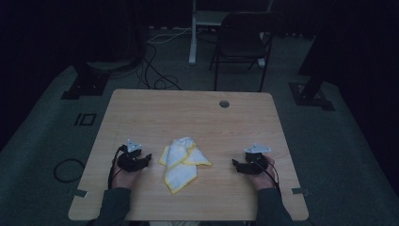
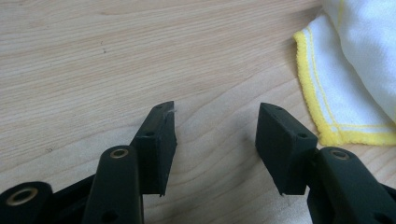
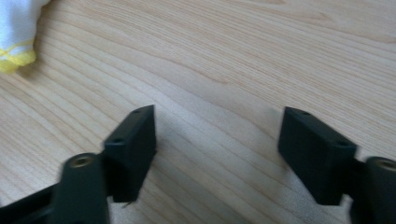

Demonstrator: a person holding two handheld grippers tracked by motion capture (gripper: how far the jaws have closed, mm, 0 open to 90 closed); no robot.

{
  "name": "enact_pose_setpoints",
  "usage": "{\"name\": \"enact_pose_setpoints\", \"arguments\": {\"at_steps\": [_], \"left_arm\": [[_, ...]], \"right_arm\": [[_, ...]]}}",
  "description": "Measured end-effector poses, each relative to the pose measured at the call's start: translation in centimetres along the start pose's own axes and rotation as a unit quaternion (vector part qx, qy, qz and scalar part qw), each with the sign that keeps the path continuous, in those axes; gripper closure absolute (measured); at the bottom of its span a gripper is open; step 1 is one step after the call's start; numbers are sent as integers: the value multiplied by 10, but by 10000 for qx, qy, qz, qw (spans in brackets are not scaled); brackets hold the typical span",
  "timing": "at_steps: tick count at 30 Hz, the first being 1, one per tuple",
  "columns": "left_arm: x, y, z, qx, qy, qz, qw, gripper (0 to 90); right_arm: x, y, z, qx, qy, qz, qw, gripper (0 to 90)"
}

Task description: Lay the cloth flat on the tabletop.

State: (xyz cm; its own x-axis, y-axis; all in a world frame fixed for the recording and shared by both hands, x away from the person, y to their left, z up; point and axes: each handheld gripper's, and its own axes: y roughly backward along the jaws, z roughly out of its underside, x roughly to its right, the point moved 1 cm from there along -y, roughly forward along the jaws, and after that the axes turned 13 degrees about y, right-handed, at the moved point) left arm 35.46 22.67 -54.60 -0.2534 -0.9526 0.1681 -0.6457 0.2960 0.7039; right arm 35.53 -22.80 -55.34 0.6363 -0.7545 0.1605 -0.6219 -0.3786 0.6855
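High view: a wooden table (image 1: 197, 110) sits mid-frame in a dim room. A crumpled white cloth (image 1: 181, 162) with yellow edging lies in the lower middle of the frame, between the two grippers. The left gripper (image 1: 145, 160) rests on the table at lower left, just beside the cloth; the right gripper (image 1: 236, 165) sits at lower right, somewhat farther from it. Both point inward toward the cloth. A chair (image 1: 242, 42) stands on the floor beyond the table, at the top of the frame.

Left gripper view: the jaws stand apart with bare wood between them, gripping nothing. The cloth (image 2: 355, 79) fills the upper right corner, its yellow hem running down to just above the right jaw.

Right gripper view: the jaws are spread wide over bare wood, empty. A bit of the cloth (image 3: 16, 32) shows in the upper left corner, well clear of the jaws.

The cloth looks light, soft and limp. It should bunch and drape when lifted rather than hold its shape, and is neither fragile nor slippery. The stitched yellow hem or a corner looks the firmest place to pinch; the corner nearest the left gripper seems easiest to reach.
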Motion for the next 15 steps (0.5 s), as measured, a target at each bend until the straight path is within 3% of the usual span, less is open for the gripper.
{"name": "enact_pose_setpoints", "arguments": {"at_steps": [4, 15], "left_arm": [[0, 1, 0, -28, -7, 57, 10000, 489], [3, 3, 0, -29, -12, 235, 9997, 489]], "right_arm": [[-2, 1, -1, 38, 58, 10, 10000, 410], [-14, 3, -11, 215, 343, -6, 9992, 491]]}}
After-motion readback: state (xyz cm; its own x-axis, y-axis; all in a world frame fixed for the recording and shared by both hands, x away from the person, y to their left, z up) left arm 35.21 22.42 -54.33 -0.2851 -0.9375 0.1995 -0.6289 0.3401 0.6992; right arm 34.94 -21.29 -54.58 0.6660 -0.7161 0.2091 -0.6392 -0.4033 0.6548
